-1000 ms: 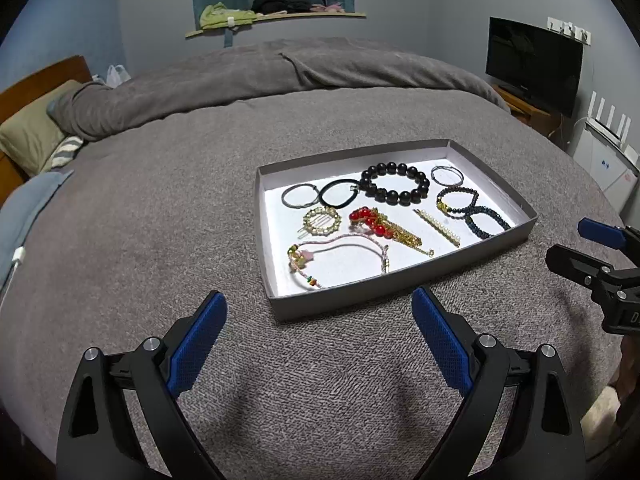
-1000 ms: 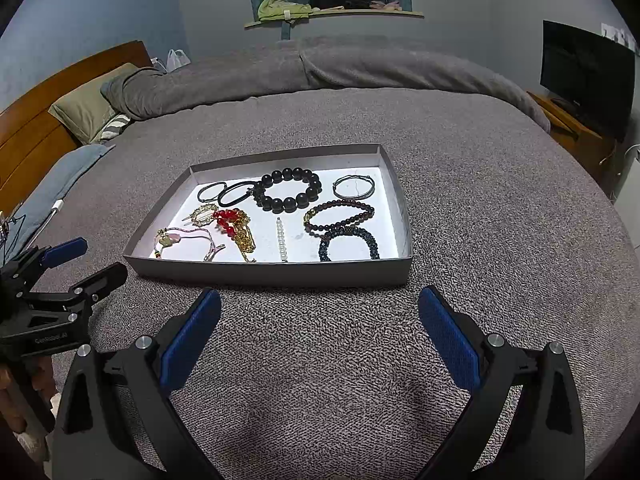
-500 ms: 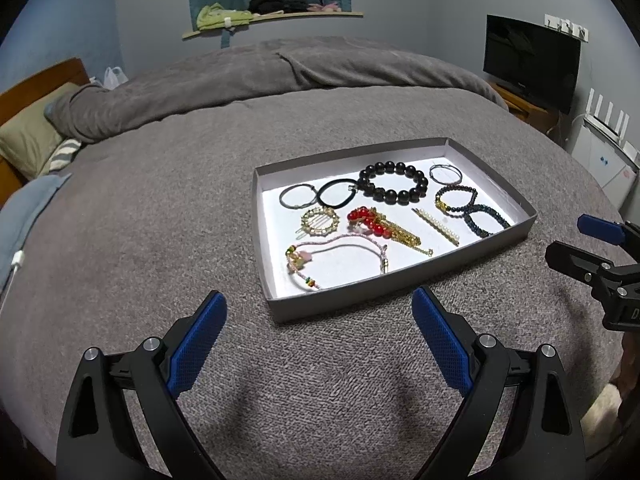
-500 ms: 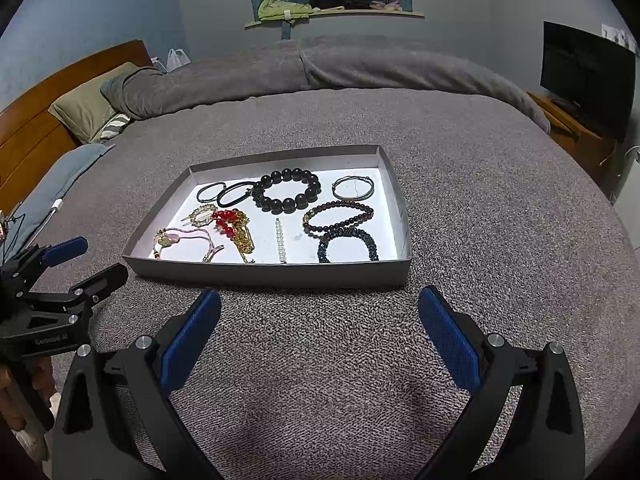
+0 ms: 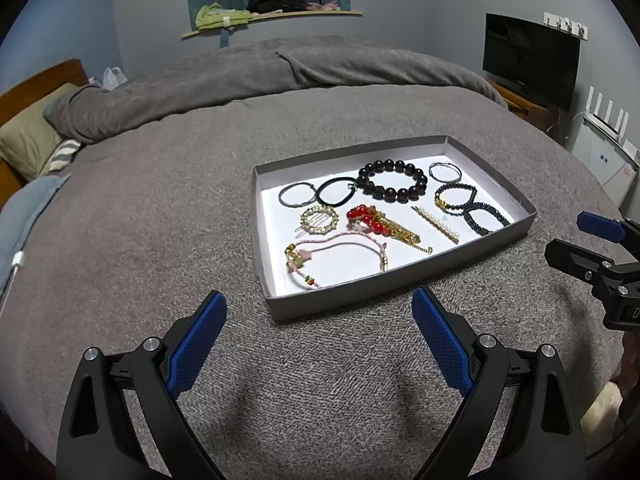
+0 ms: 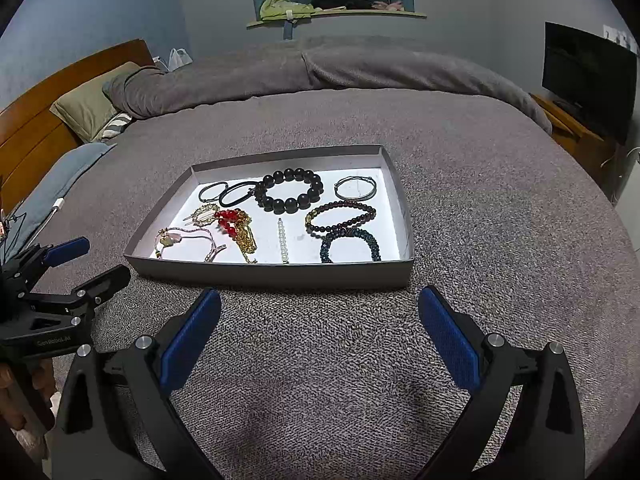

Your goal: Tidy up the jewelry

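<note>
Everything's sitting in the tray on the bed right now, nothing loose on the blanket that I can see. In the left view the big black bead bracelet is lying at 12 o'clock of the tray, two hair ties at 10, the red-and-gold piece near the middle, the pink cord bracelet at 7, the pearl clip toward 4, and two dark bead bracelets overlapping at 3.

Both tools are hovering short of the near wall: left gripper with fingers wide apart and holding nothing, right gripper the same.

Honestly this is fitting two stories — pieces laid out and done, or a tray waiting to be sorted. Can't call it.

If anything is getting picked, I'm thinking: come in from above, pinch one bead or a single strand, and watch those two touching bracelets at 3 — they're likely snagging each other.
</note>
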Available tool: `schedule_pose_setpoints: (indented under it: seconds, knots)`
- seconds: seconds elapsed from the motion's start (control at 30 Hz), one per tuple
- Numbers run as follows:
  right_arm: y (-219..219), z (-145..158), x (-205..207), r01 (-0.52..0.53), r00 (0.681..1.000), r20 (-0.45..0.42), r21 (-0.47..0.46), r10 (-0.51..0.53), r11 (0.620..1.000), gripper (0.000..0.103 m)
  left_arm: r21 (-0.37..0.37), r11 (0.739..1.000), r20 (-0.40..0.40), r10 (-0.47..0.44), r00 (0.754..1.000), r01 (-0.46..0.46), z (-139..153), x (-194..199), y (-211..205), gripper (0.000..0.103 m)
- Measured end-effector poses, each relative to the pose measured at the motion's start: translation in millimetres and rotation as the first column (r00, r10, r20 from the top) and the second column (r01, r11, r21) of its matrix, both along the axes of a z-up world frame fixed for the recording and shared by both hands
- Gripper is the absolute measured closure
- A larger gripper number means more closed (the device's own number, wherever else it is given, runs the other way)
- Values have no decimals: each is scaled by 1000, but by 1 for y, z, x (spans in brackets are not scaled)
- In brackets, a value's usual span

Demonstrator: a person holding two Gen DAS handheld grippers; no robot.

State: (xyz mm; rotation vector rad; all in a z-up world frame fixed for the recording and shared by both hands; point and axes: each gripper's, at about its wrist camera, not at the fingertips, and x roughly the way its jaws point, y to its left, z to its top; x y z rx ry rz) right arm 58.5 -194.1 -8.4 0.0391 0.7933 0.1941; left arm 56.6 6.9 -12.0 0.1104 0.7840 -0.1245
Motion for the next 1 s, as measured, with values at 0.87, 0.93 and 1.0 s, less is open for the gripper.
schedule_pose_setpoints:
  seconds: [0.87,0.93,1.0]
  knots:
    - [0,1,-1,2,1000,1,4,-2,1000,6,3,1000,5,3,1000,-3,1,0,2,10]
    - [0,1,-1,2,1000,2,5,-2,1000,6,4,1000,6,3,1000,-3,1,0,1,10]
    - [0,1,-1,2,1000,1,4,-2,1000,6,5,1000,5,3,1000,-3,1,0,1,10]
